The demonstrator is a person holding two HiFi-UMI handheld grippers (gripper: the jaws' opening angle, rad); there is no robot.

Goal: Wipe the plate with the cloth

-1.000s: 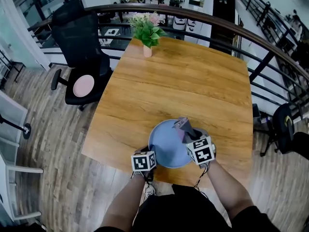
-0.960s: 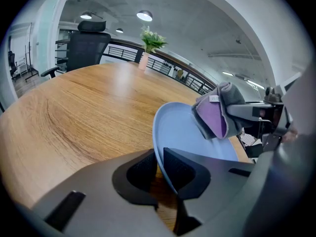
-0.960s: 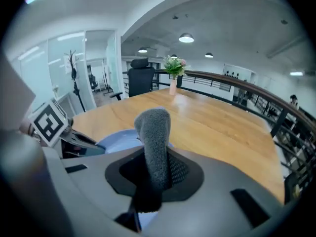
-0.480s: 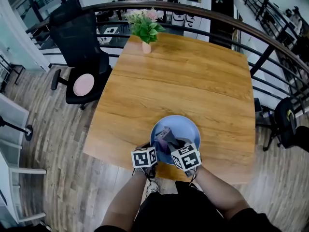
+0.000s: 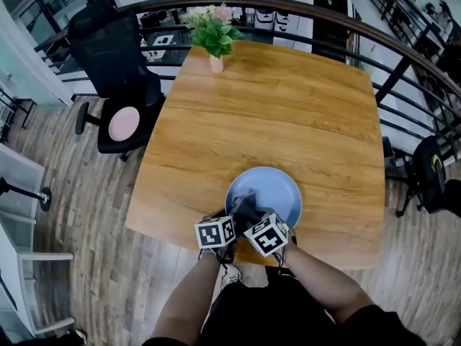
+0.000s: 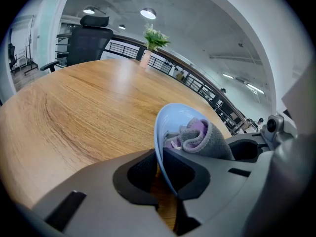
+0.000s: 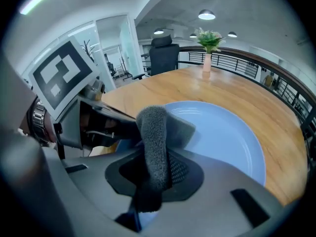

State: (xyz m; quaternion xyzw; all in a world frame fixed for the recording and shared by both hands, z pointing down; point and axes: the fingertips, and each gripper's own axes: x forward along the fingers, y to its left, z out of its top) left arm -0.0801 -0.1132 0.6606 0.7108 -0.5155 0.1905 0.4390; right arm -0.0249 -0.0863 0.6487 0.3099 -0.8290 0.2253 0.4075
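1. Left gripper (image 6: 160, 168): the forearm comes in over the near edge of the wooden table (image 5: 274, 114), the tool tilted downward. Its jaws, just closing, pinch the near-left rim of the blue plate (image 5: 277, 189).
2. Right gripper (image 7: 153, 177): just beside the left, angled down over the plate. Its jaws clamp the grey cloth (image 7: 154, 142), bunched on the plate's near-left part.
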